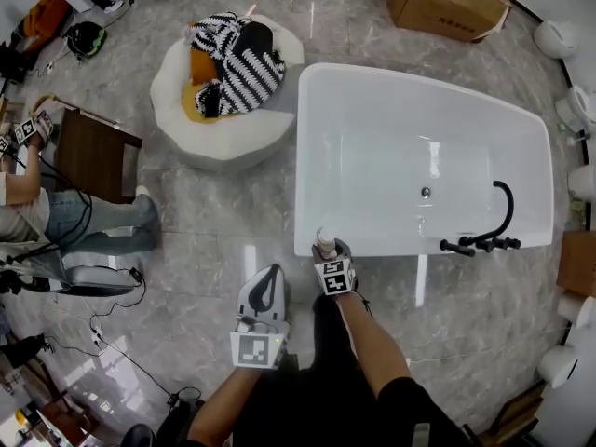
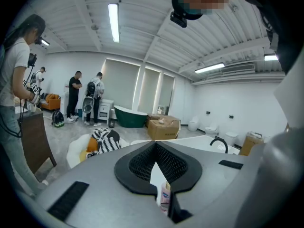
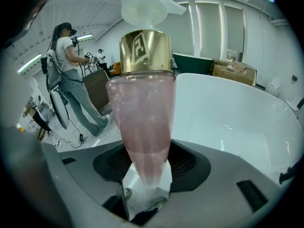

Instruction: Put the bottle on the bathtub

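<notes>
A pink bottle [image 3: 145, 118] with a gold collar and a white pump stands upright between the jaws of my right gripper [image 3: 145, 175], which is shut on its lower part. In the head view the bottle [image 1: 325, 242] and right gripper [image 1: 328, 255] are at the near left corner of the white bathtub [image 1: 307, 156]; whether the bottle touches the rim cannot be told. My left gripper [image 1: 265, 291] hangs over the floor just left of it, jaws together and holding nothing. Through the slit of the left gripper [image 2: 155, 148] a bit of the bottle [image 2: 165, 194] shows.
A black faucet [image 1: 484, 240] sits on the tub's near right rim. A white pouf with striped clothes [image 1: 223, 82] stands left of the tub, and a cardboard box [image 1: 445, 0] beyond it. A wooden table [image 1: 93, 152], a person [image 1: 56, 217] and cables are at the left.
</notes>
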`<state>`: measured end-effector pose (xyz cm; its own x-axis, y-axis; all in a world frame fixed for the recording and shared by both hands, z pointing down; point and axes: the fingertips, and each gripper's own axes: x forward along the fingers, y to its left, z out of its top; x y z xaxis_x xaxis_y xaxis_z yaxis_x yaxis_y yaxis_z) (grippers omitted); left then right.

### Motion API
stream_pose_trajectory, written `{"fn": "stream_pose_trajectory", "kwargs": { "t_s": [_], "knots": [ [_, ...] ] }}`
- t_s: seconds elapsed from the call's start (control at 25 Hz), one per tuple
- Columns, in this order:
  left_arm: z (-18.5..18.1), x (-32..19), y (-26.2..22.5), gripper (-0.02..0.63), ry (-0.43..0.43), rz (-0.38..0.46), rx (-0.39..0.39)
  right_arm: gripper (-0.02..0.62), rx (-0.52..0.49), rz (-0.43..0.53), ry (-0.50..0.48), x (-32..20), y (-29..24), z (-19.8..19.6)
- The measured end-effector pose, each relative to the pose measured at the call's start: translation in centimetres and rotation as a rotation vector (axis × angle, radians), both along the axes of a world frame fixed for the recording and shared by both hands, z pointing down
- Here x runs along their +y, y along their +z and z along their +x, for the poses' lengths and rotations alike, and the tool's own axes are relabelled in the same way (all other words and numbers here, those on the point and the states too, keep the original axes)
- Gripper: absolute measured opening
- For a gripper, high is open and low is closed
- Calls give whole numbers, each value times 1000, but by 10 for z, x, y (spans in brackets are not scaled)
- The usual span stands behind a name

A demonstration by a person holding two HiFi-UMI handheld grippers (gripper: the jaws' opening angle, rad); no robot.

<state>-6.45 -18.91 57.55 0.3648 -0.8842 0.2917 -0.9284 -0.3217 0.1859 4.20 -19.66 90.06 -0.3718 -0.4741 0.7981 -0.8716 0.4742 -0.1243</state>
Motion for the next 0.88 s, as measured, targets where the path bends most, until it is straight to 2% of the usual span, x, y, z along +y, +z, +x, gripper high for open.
{"fn": "stream_pose_trajectory", "kwargs": {
  "t_s": [0.4,0.88],
  "knots": [
    [0,-2,1,15,-2,1,12,224,36,1,-31,9,3,1],
    [-5,5,3,15,0,-1,11,224,96,-9,-6,23,7,3]
  ]
}}
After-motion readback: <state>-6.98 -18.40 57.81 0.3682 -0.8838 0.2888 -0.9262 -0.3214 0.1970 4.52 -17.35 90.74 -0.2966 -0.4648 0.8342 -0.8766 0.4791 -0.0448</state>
